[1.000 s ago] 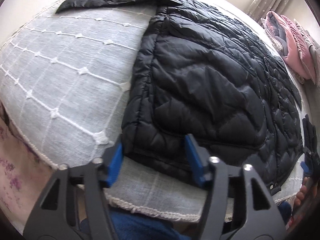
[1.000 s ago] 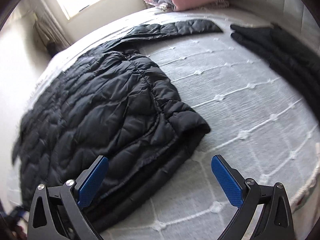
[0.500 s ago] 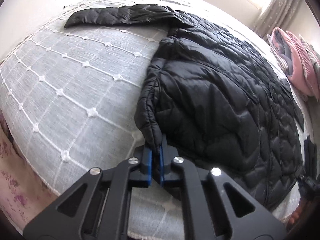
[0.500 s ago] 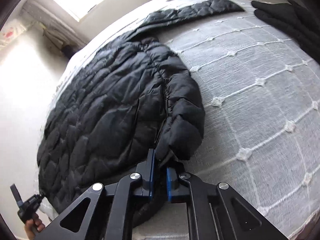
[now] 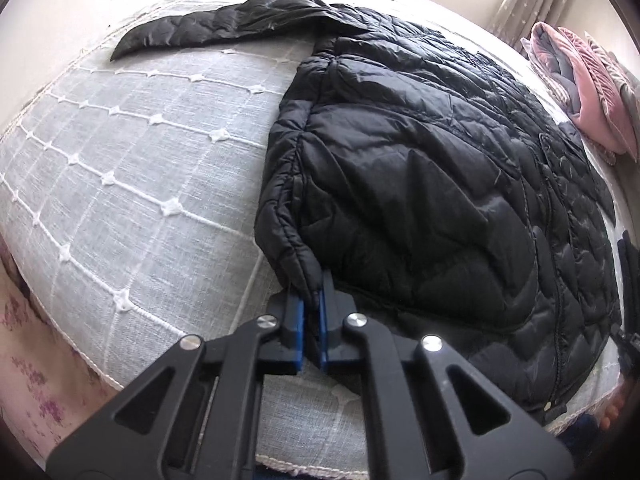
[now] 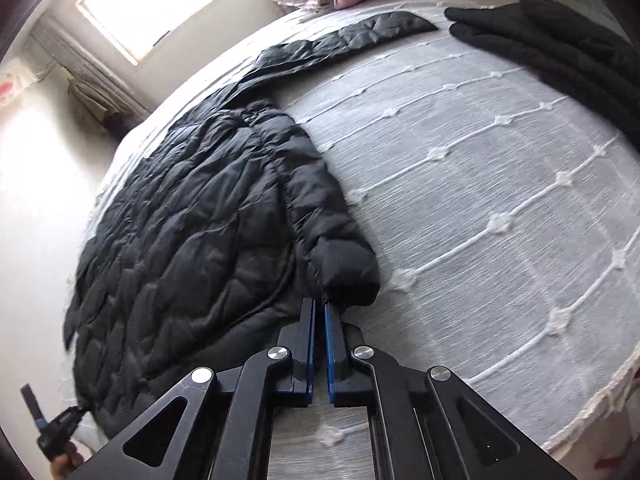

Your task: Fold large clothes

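The left gripper (image 5: 313, 295) is clamped on the black quilted jacket's (image 5: 420, 184) edge; the right gripper (image 6: 319, 307) pinches the jacket's puffy corner on the bed (image 6: 500, 184).

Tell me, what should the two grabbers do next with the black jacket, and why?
Probably lift together and carry that edge across the jacket toward its far side. Both the left gripper and the right gripper are shut on the jacket's near edge, and the jacket lies spread flat on the bed, one sleeve stretched out, so nothing is folded yet.
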A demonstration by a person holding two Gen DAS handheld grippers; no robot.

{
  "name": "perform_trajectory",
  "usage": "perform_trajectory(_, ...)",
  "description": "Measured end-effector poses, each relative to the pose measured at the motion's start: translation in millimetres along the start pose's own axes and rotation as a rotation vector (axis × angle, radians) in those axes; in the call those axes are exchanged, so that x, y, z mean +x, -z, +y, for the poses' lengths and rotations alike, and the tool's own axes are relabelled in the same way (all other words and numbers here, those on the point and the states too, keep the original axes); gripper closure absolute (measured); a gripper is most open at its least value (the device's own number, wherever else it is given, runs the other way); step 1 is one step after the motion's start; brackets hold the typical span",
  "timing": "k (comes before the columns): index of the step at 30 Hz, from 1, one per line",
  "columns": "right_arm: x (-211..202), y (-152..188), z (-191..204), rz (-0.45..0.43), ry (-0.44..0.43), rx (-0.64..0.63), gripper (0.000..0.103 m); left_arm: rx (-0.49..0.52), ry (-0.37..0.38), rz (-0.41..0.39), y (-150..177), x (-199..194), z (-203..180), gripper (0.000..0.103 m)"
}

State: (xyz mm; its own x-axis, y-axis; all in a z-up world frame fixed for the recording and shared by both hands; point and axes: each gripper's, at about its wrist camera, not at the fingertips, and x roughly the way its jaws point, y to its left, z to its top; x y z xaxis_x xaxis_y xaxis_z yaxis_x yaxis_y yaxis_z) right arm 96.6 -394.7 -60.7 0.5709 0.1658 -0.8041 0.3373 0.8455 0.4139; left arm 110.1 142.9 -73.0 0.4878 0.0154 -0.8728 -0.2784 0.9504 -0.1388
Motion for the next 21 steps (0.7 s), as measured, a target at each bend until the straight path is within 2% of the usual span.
perform_trajectory(3,-6.0,3.8,5.1,0.027,-0.023,-0.062,0.098,-0.068,0.050,0.024,7.7,-6.7,13.3,0.093)
perform_trajectory(6,-24.7,-1.5,-1.1,-0.034,0.003,-0.052,0.092,-0.102,0.047,0.009,12.6,-24.7,26.0,0.081)
perform_trajectory(7,-29.0,-5.1,-2.8,-0.045,0.007,-0.042,0.091,-0.103,0.040,-0.001,13.4,-30.2,26.8,0.075)
perform_trajectory(9,-40.0,-18.9,-2.7,-0.073,0.012,-0.022,0.089,-0.100,0.030,-0.037,9.4,-46.3,28.5,0.056)
perform_trajectory(10,-43.4,-22.6,-1.2,-0.080,0.013,-0.023,0.086,-0.095,0.031,-0.065,4.3,-56.7,27.1,0.043)
perform_trajectory(11,-46.7,-28.5,4.0,-0.089,0.005,-0.031,0.081,-0.094,0.031,-0.094,-0.6,-64.5,25.0,0.038)
perform_trajectory(12,-48.9,-37.0,12.9,-0.097,-0.020,-0.055,0.079,-0.092,0.036,-0.118,-6.2,-70.4,20.9,0.038)
perform_trajectory(13,-48.0,-44.3,20.2,-0.101,-0.040,-0.072,0.071,-0.086,0.047,-0.127,-10.2,-73.5,16.3,0.038)
perform_trajectory(14,-47.9,-51.8,30.4,-0.107,-0.062,-0.090,0.053,-0.073,0.071,-0.128,-16.6,-74.9,8.3,0.037)
perform_trajectory(15,-47.5,-59.6,38.6,-0.117,-0.075,-0.100,0.042,-0.046,0.107,-0.117,-25.7,-73.0,-6.5,0.036)
perform_trajectory(16,-46.8,-69.5,47.5,-0.139,-0.094,-0.110,0.026,-0.029,0.126,-0.106,-31.4,-70.2,-15.6,0.036)
perform_trajectory(18,-39.9,-86.7,60.9,-0.160,-0.148,-0.115,0.022,0.028,0.183,-0.077,-46.0,-61.1,-49.8,0.034)
perform_trajectory(19,-32.5,-99.5,64.9,-0.147,-0.176,-0.101,0.022,0.069,0.209,-0.066,-53.7,-55.0,-69.8,0.028)
perform_trajectory(21,-15.6,-117.1,66.5,-0.140,-0.193,-0.079,0.022,0.158,0.241,-0.050,-71.7,-38.9,-120.0,0.026)
